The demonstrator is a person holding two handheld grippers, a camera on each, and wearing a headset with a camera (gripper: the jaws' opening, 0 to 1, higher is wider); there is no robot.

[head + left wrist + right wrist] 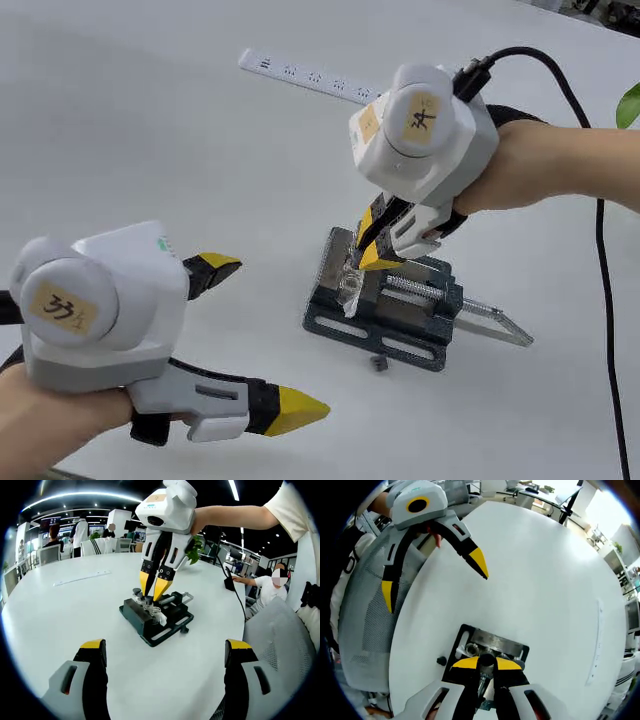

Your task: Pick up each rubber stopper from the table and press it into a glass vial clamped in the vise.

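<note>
White table: right tongs pinch stopper; left tongs wide.

Open office: mesh chair, seated person

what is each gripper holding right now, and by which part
Right gripper pinches a dark rubber stopper by its sides between its fingers, above the vise. Left gripper is open, holding nothing.

Office with white table, ceiling light strips, mesh chair.
</note>
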